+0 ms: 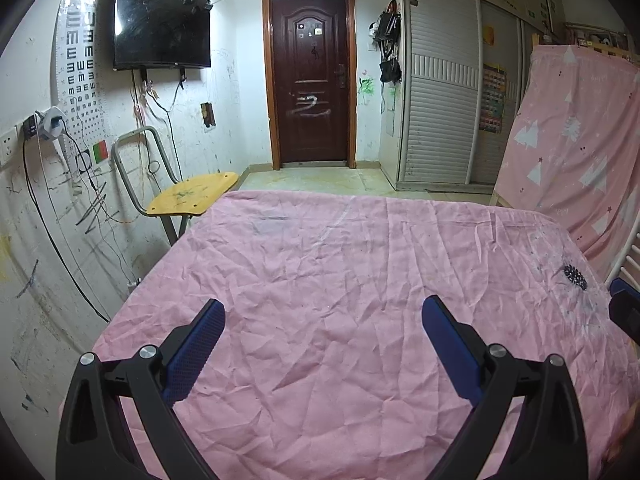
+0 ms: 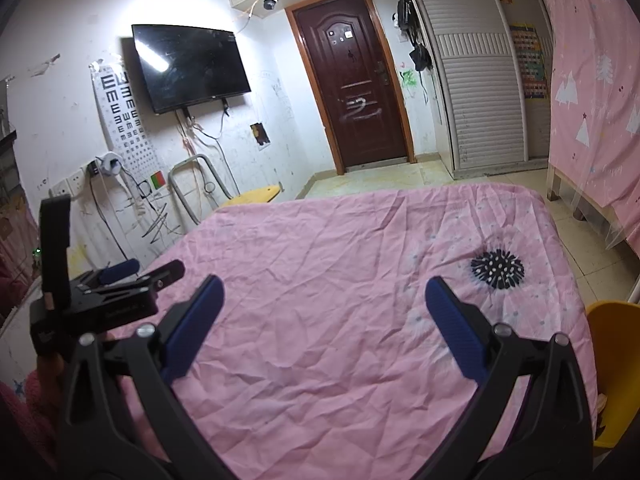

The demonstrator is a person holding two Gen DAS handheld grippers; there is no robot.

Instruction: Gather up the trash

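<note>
I see no trash in either view. My left gripper (image 1: 322,306) is open and empty, held a little above a table covered with a wrinkled pink cloth (image 1: 340,264). My right gripper (image 2: 324,286) is open and empty above the same pink cloth (image 2: 340,240). The left gripper also shows at the left edge of the right wrist view (image 2: 132,270), side on. A part of the right gripper shows at the right edge of the left wrist view (image 1: 624,304). A yellow bin (image 2: 612,344) stands beside the table at the right.
The cloth has a black flower print (image 2: 497,268) near its right side. A yellow chair (image 1: 192,196) stands at the table's far left corner. Cables hang on the left wall (image 1: 60,200). A pink sheet-covered frame (image 1: 580,152) stands at the right.
</note>
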